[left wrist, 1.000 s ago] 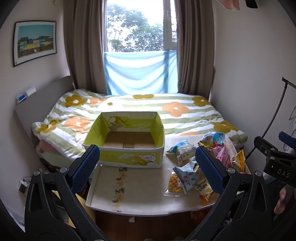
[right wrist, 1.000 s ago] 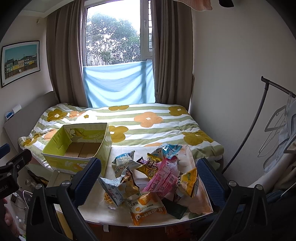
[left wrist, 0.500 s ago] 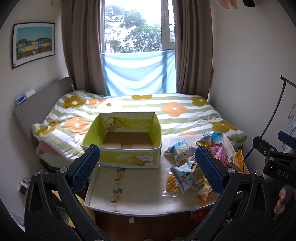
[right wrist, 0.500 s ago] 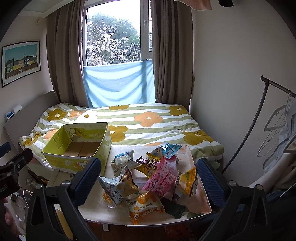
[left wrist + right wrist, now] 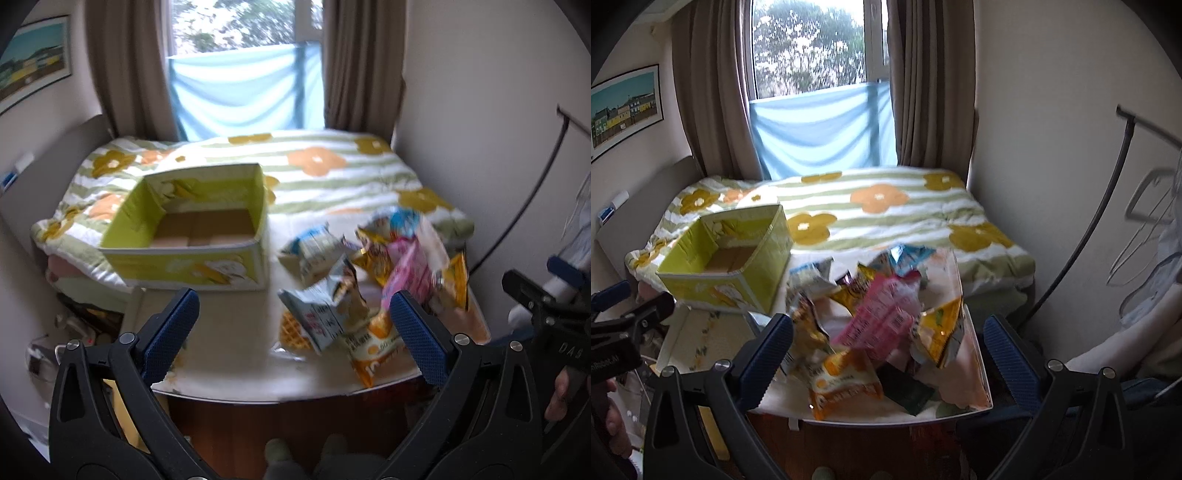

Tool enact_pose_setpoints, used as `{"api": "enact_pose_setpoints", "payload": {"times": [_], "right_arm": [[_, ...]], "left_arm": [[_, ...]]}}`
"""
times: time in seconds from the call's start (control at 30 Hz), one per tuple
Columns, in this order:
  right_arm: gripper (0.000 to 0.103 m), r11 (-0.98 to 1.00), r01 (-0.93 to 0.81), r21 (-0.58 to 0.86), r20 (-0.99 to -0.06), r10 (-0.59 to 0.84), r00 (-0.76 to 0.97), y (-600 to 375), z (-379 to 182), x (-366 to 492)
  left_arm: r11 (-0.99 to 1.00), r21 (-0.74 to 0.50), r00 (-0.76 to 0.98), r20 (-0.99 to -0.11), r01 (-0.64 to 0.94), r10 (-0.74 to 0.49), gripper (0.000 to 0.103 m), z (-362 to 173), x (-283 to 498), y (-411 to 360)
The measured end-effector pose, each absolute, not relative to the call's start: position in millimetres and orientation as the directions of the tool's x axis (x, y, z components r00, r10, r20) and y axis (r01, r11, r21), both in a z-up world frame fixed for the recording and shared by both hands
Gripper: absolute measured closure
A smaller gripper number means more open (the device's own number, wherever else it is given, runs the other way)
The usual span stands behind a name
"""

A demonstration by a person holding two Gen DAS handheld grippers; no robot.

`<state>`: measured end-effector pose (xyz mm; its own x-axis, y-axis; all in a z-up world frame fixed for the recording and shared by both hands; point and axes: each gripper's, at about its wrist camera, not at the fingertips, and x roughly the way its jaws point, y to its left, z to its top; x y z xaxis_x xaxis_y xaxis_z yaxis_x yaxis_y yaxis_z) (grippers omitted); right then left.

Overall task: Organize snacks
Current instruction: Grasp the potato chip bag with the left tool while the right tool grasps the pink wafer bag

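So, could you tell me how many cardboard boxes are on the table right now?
1: the yellow-green box stands open on the table's far left side, beside the snack pile; nothing visible inside it.

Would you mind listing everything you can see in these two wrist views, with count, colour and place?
box: one, yellow-green, open, no snacks visible inside, left part of the table
snack packets: a loose heap, count unclear from blur; pink, orange, yellow, pale blue and dark green; right part of the table
waffle packet: one, clear wrap, golden, near front edge of the heap
table: one, cream top, in front of the bed
bed: one, green-striped quilt with orange and yellow flowers, behind the table
picture: one, framed, blue and yellow, left wall
curtains: two, brown, either side of the window
cloth: one, light blue, across the lower window
left gripper: black, blue pads, open, above table front
right gripper: same, open, over the heap
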<state>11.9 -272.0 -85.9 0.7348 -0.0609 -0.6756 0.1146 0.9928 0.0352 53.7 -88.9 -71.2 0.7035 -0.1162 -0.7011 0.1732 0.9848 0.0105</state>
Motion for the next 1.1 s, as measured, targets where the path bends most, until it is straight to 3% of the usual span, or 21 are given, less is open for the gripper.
{"api": "enact_pose_setpoints", "payload": {"times": [0.2, 0.57, 0.8, 1.1], "right_arm": [[0.000, 0.994, 0.085, 0.061, -0.728, -0.014, 0.685, -291.4, -121.7, 28.1], [0.000, 0.961, 0.136, 0.242, -0.811, 0.123, 0.571, -306.7, -181.5, 63.4], [0.000, 0.916, 0.214, 0.341, -0.835, 0.191, 0.515, -300.7, -207.5, 95.8], [0.000, 0.845, 0.347, 0.406, -0.862, 0.228, 0.453, -303.4, -239.4, 138.1]], "left_arm": [[0.950, 0.139, 0.653, -0.753, 0.279, -0.081, 0.001, -119.2, 65.7, -130.8], [0.850, 0.294, 0.605, -0.795, 0.437, -0.036, 0.001, -197.0, 104.5, -165.0], [0.777, 0.345, 0.573, -0.819, 0.526, -0.024, 0.001, -231.2, 129.0, -171.7], [0.707, 0.296, 0.495, -0.864, 0.642, -0.088, 0.004, -256.7, 160.8, -172.8]]}}
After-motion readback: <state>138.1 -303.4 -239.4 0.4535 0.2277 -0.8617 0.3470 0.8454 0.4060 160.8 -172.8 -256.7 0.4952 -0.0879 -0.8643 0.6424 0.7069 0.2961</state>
